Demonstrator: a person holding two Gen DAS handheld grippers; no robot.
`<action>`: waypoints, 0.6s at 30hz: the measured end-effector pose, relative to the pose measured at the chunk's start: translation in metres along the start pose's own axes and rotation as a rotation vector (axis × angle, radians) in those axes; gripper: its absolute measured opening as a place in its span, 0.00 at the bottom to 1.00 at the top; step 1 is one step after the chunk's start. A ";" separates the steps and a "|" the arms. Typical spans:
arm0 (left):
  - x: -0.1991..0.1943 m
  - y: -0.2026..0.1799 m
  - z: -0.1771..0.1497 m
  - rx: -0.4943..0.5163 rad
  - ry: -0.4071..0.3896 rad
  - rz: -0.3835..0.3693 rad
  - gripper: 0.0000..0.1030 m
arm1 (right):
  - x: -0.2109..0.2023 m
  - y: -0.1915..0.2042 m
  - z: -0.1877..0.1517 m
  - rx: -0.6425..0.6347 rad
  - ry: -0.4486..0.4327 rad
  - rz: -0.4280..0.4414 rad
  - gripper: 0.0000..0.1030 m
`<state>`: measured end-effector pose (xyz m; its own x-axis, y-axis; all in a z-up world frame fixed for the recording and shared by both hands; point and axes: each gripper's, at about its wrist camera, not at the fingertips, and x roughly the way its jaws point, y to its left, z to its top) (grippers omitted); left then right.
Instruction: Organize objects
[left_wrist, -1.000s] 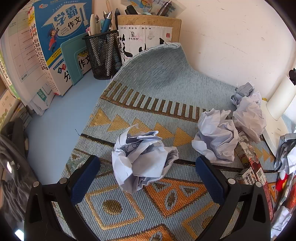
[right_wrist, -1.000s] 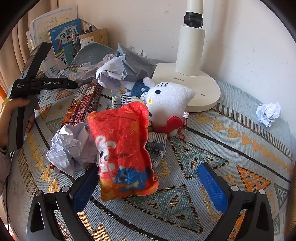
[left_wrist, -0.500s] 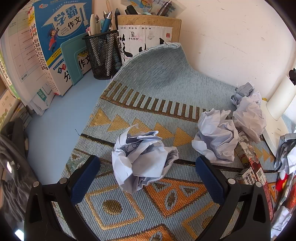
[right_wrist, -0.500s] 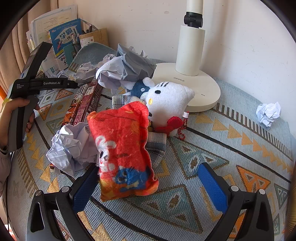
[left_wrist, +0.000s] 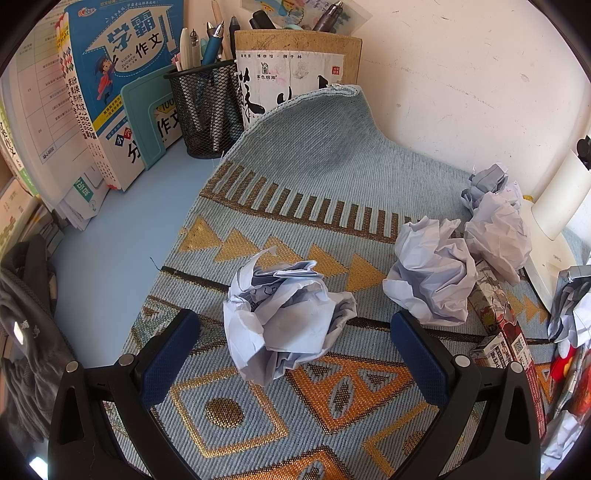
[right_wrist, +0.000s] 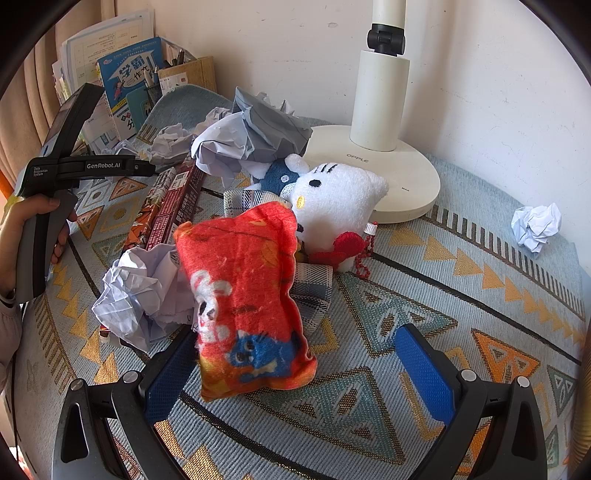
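On the bench mat, left tool (left_wrist: 291, 349) stands released astride a crumpled paper ball (left_wrist: 286, 319), right tool (right_wrist: 295, 363) released about a red pouch (right_wrist: 242, 295); recommend centring each before closing, squeezing gently.

We find no change between earlier pictures and now. Left tool (left_wrist: 291, 332): same spot, blue pads same spread around crumpled paper ball (left_wrist: 284, 317), no contact. Right tool (right_wrist: 295, 365): same spot, pads same spread at red pouch (right_wrist: 240, 291). No object shifted on woven mat (right_wrist: 443, 302). Hand (right_wrist: 26, 229) grip on left tool unchanged.
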<state>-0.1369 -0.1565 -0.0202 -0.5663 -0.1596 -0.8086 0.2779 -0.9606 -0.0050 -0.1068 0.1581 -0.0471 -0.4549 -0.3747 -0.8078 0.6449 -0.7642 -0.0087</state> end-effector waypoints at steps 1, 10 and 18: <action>0.000 0.000 0.000 0.000 0.000 0.000 1.00 | 0.000 0.000 0.000 0.000 0.000 0.000 1.00; 0.000 0.000 0.000 0.000 0.000 0.000 1.00 | 0.000 -0.001 0.000 -0.001 0.000 0.001 1.00; 0.000 0.000 0.000 -0.001 0.000 -0.001 1.00 | -0.002 0.000 -0.001 0.004 -0.004 -0.002 1.00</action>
<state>-0.1370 -0.1568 -0.0205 -0.5667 -0.1590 -0.8084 0.2782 -0.9605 -0.0061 -0.1054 0.1595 -0.0461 -0.4582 -0.3755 -0.8056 0.6415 -0.7670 -0.0074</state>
